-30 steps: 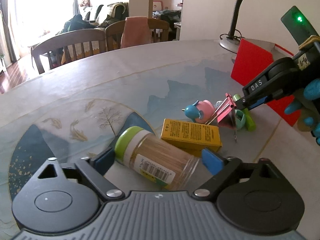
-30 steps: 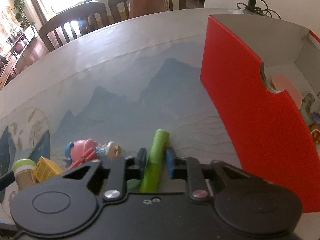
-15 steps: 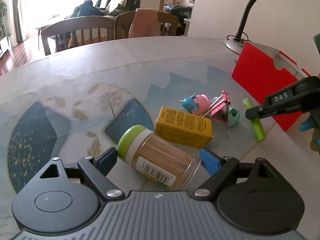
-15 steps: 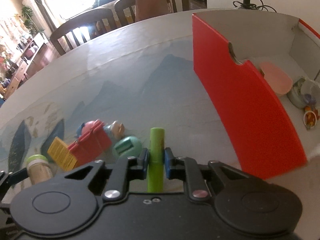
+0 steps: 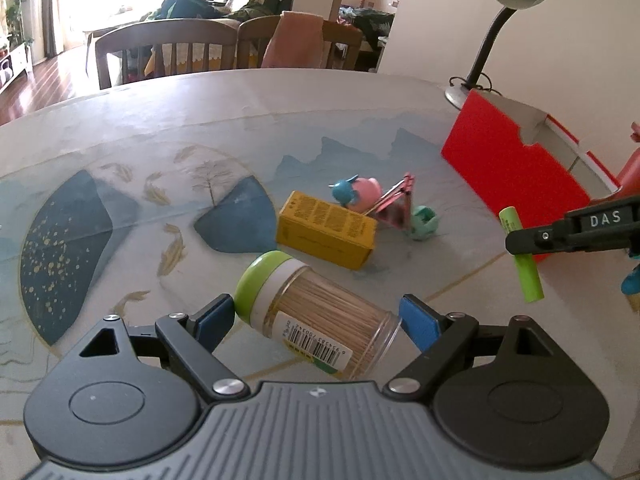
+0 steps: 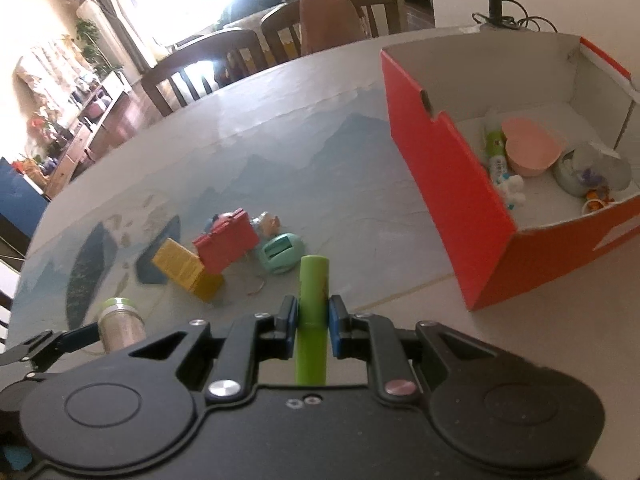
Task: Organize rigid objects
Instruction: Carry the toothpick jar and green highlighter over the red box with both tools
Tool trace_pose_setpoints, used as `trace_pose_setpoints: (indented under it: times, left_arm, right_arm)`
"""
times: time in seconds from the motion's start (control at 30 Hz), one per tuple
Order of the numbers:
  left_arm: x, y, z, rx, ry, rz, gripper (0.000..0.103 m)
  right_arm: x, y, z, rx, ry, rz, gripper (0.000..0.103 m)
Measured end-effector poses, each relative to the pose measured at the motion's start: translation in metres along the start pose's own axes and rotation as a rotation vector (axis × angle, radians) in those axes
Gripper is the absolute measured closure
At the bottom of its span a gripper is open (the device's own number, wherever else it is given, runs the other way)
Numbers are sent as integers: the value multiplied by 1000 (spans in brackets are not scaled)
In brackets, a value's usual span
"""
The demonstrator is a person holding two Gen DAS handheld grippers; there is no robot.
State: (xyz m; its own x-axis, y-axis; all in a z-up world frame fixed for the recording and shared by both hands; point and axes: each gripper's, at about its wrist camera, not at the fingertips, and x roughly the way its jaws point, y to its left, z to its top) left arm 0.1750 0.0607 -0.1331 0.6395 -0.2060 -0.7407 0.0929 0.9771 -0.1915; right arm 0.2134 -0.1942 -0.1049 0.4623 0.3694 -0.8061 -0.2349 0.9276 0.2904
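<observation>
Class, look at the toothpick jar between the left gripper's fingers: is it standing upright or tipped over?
Tipped over. The toothpick jar lies on its side on the table, green lid pointing left, barcode label facing up.

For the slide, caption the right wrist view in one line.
Right tool shut on a green tube, held above the table beside the open red box.

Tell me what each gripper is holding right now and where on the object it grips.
The right gripper holds the green tube around its middle. The left gripper holds nothing: its fingers stand open on either side of the toothpick jar.
</observation>
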Motion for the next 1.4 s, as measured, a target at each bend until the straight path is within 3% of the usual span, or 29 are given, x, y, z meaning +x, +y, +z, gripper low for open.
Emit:
trace_pose_setpoints:
  times: [0.23,0.63,0.93,1.4]
  left_arm:
    - [-24,-24,9,-20,-15,-24,13]
    - [-43,-85,40,52,-57,-69,13]
    - [-34,-135,66,113,-62,-98,13]
    - [3,-221,103,228,-48,-160,13]
  right_arm:
    - [-30,-9,6,-1,-43,35,88]
    - [-74,-41,21,15,-133,47,88]
    - [-94,-81,47,51,-208,12,88]
    - [-89,-143,89,95,-258,-60,88]
